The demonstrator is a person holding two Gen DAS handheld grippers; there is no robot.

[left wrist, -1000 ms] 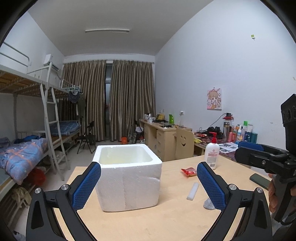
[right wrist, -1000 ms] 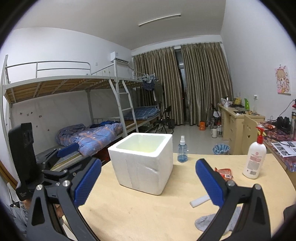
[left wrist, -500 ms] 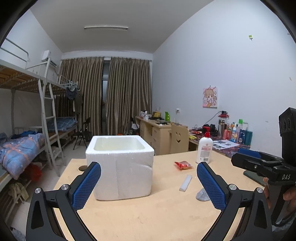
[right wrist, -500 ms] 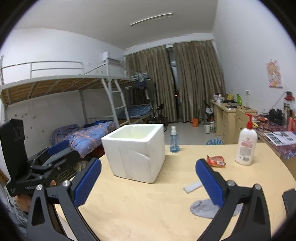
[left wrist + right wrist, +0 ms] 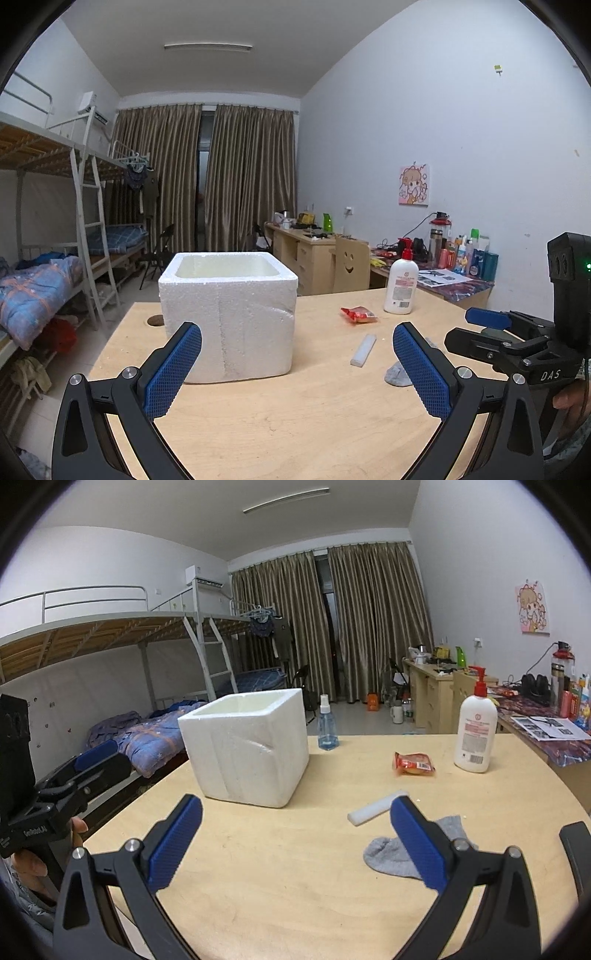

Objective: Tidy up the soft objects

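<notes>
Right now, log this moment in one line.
left tool open | right tool open | grey sock on table, unheld | foam box upright

A crumpled grey sock (image 5: 397, 853) lies flat on the table, right of the open white foam box (image 5: 247, 751), just beside a white foam stick (image 5: 376, 808).

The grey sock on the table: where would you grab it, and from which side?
Probably from above, pinching the raised, rumpled middle of the grey sock. It lies limp and flat on the table, so a side approach offers no edge. The open right gripper is nearest.
</notes>
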